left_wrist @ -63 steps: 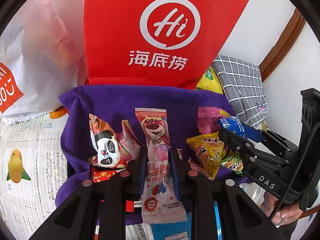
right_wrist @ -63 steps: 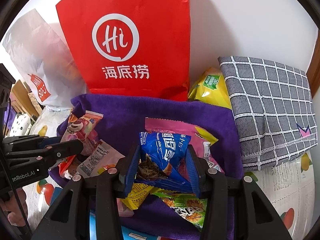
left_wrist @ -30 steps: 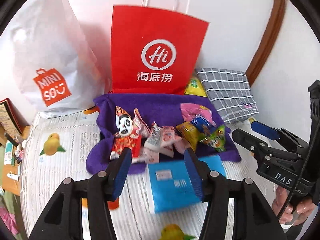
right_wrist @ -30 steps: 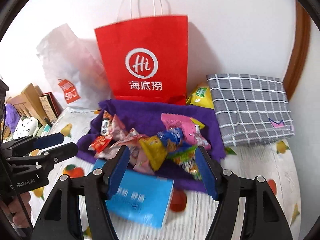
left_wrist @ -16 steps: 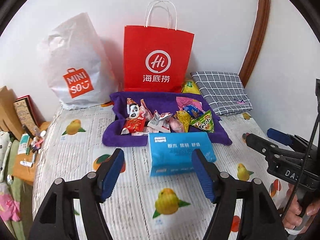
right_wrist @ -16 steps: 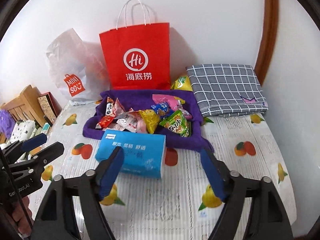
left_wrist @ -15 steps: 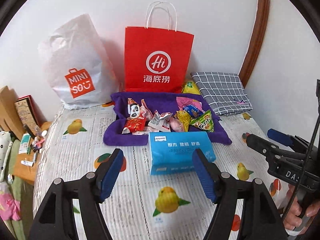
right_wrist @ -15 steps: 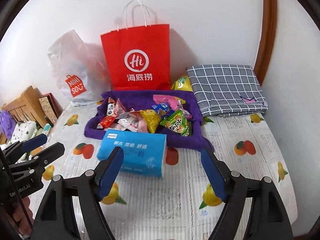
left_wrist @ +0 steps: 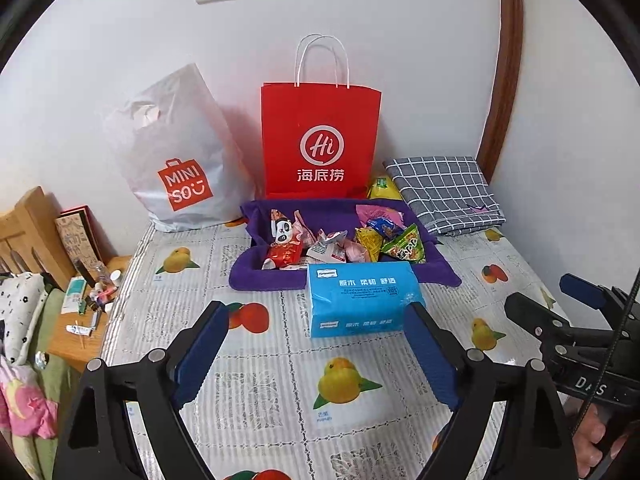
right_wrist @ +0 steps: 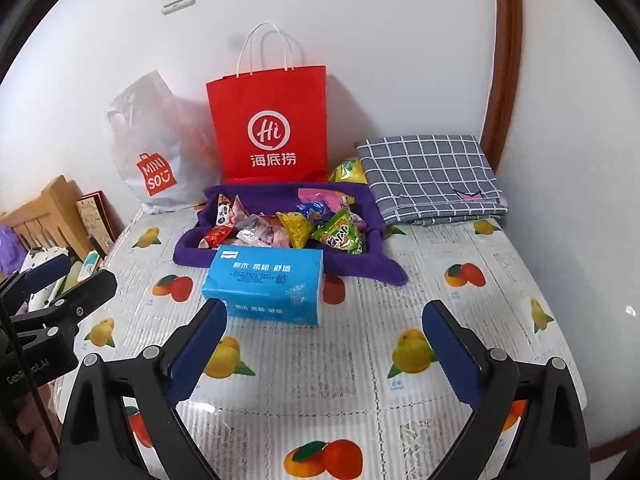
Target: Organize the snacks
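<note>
Both grippers hung over the fruit-print cover (left_wrist: 248, 364) of the bed, well short of the snacks. Left gripper (left_wrist: 316, 354) had nothing between its jaws, which stood wide apart and were opening further. Right gripper (right_wrist: 326, 350) was likewise empty, its jaws spread wide and opening.

Landmark: the blue tissue pack (left_wrist: 358, 300), lying flat on the cover. Directly behind it, touching or nearly so, sat the purple cloth tray (left_wrist: 260, 276) with the snacks piled inside. The panda-print packet (left_wrist: 285, 236) stood at the tray's left end, and white and pink wrappers (left_wrist: 334, 246) lay in the middle. A yellow triangular bag (left_wrist: 369, 242) and a green bag (left_wrist: 404, 246) were at the right, with a blue packet (left_wrist: 382, 226) and a pink packet (left_wrist: 376, 212) behind those. All the snacks were inside the tray; none lay loose on the cover.

Behind the tray, farther from the tissue pack, a red paper bag (left_wrist: 320, 140) stood upright against the wall. A white Miniso plastic bag (left_wrist: 176, 156) sat to its left. A yellow-green pouch (left_wrist: 382, 188) was wedged between the red bag and a folded grey checked cloth (left_wrist: 444, 192), back right of the tissue pack. A wooden nightstand (left_wrist: 80, 320) cluttered with small items sat far left of the tissue pack, off the bed.
</note>
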{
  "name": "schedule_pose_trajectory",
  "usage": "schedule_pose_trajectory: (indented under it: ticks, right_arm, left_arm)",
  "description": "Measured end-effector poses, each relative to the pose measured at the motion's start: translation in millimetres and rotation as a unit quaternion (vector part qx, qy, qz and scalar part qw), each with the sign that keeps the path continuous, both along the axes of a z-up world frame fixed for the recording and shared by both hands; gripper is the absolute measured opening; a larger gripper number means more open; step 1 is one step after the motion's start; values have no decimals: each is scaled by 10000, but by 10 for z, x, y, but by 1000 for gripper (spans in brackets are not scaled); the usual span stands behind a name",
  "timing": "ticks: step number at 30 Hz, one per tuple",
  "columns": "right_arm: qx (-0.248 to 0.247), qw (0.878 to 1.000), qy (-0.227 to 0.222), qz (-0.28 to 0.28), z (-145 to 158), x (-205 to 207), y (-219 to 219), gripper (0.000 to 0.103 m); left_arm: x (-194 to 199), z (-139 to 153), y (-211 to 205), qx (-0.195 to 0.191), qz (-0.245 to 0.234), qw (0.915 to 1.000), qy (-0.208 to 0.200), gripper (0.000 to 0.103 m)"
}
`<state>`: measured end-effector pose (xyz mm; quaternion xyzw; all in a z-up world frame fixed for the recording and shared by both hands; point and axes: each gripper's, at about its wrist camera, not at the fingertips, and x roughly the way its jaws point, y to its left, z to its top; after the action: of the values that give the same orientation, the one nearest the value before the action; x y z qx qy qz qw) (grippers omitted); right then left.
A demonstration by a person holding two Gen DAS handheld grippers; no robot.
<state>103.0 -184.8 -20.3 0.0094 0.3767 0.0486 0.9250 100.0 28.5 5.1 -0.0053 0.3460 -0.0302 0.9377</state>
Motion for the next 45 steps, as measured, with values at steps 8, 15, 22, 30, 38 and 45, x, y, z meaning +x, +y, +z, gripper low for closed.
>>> schedule_pose_trajectory:
  ticks: [8, 15, 22, 30, 38, 45]
  right_arm:
    - [13, 10000, -42, 46, 29, -116, 12, 97]
    - [34, 10000, -64, 16, 53, -150, -12, 97]
    - [51, 10000, -79, 12, 59, -166, -27, 97]
    - [64, 9999, -100, -2, 70, -176, -35, 97]
    - [63, 9999, -105, -15, 81, -179, -42, 97]
    - [68, 9999, -111, -15, 88, -182, -54, 97]
  left_arm:
    - [-67, 9, -31, 19, 24, 10000, -8, 88]
    - [-87, 29, -47, 39, 28, 10000, -27, 88]
    - [-98, 35, -44, 21, 38, 10000, -21, 88]
    - [-104, 36, -55, 22, 33, 10000, -27, 88]
    - [-108, 39, -59, 13, 28, 10000, -26, 88]
    - [-107, 42, -62, 26, 22, 10000, -24, 88]
